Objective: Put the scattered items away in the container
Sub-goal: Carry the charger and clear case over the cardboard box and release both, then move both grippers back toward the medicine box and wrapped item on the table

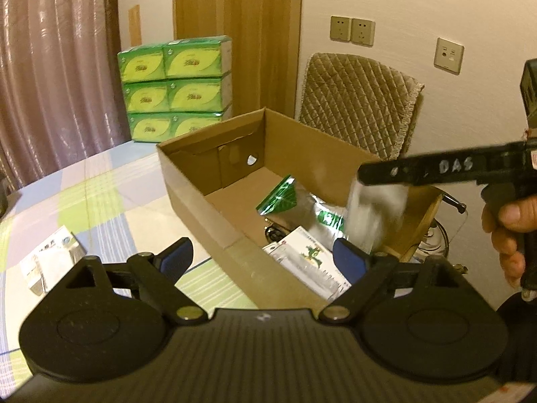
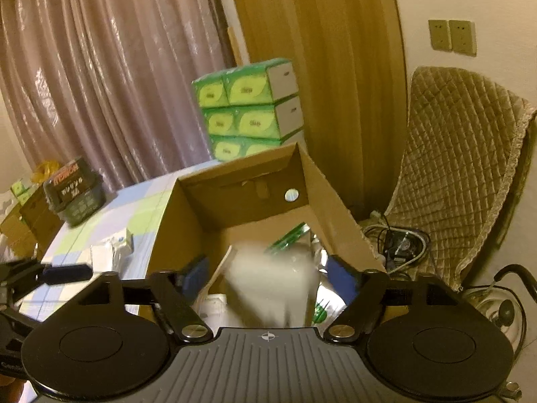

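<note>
Pale packet [image 2: 272, 282] drops into cardboard box [image 1: 201, 194], both grippers' jaws open.
Several packs inside; small box [image 1: 50, 262] waits on bench [image 1: 100, 194], lower left.

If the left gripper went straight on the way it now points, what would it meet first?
Probably the near wall of the cardboard box, which lies right ahead between the open fingers of the left gripper. If the line clears the rim, it would land on the white packet inside. Depth is hard to judge.
</note>
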A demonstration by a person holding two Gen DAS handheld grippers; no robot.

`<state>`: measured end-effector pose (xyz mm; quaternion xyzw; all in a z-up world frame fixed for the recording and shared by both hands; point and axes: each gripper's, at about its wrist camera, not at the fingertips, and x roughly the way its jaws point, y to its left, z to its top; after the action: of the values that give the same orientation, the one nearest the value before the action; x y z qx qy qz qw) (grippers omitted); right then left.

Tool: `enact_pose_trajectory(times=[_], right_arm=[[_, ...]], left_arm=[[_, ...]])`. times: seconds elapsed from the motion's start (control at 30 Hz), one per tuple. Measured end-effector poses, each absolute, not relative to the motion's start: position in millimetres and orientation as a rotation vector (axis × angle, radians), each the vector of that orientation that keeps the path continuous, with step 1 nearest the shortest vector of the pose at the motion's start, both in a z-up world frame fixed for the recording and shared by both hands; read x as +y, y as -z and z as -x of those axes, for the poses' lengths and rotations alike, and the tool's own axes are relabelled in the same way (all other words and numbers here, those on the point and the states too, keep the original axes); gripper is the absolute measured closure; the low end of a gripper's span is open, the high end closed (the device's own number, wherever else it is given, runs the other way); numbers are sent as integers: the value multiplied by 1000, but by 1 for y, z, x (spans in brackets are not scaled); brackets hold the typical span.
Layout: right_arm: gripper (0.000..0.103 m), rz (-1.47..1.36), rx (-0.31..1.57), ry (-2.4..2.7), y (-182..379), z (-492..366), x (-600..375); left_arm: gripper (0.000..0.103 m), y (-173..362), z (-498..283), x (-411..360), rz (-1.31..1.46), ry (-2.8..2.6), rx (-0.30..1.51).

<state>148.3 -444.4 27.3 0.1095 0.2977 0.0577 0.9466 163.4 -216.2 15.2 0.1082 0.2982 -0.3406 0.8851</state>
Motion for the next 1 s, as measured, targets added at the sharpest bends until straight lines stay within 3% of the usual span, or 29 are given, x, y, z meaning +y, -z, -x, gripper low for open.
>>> enact_pose_trajectory(times=[0.5, 1.0], right_arm=[[24, -233, 612, -118, -33, -136, -433], [24, -139, 617, -272, -48, -132, -347]], left_arm=[[14, -5, -151, -170, -202, 633, 645], [11, -5, -145, -83, -182, 477, 645]])
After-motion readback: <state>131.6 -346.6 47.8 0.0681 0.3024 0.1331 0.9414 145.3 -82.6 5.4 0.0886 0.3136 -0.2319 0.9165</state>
